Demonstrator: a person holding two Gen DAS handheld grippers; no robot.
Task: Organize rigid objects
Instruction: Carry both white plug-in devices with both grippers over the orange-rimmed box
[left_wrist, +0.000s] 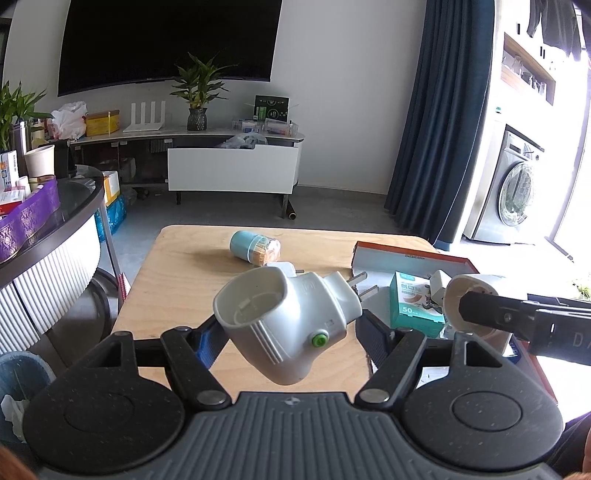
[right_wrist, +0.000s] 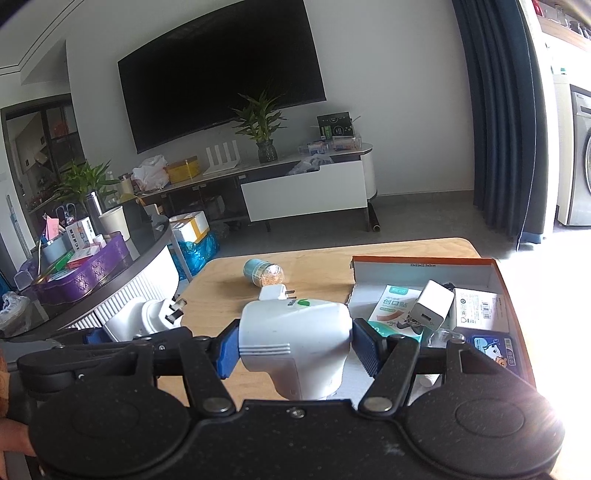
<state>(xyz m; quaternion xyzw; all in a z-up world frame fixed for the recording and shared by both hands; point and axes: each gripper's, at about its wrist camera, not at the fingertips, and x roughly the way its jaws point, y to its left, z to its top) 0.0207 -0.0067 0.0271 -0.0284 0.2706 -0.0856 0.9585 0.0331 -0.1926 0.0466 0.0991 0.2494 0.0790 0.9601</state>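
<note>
- Left gripper (left_wrist: 291, 328): I have it clenched on a white plug-in socket adapter (left_wrist: 284, 321). It is lifted clear of the table, open cup tipped up-left, prongs pointing toward the box. The blue pads bear on its flanks, which I judge keeps the prongs and the green button free of the jaws.
- Right gripper (right_wrist: 293, 349): clenched on a second white adapter (right_wrist: 295, 339), gripped across its body and hanging above the table's near edge. It hides its own prongs from this camera.
- Both loads sit side by side in the air, facing the box; I read this as a carry toward it, neither yet placed.
- Orange-rimmed box (right_wrist: 424, 261): open top, on the table's right. Already holds a teal plaster packet (right_wrist: 397, 308), a white cube charger (right_wrist: 432, 310) propped on edge, and other small cartons. Free floor space looks scarce, so stacking seems likely.
- Wooden table (right_wrist: 314, 266): a teal toothpick jar (right_wrist: 263, 272) lies on its side, and a small white plug (right_wrist: 275, 293) lies flat near it. Both are outside the box, still to be sorted by my judgement.
</note>
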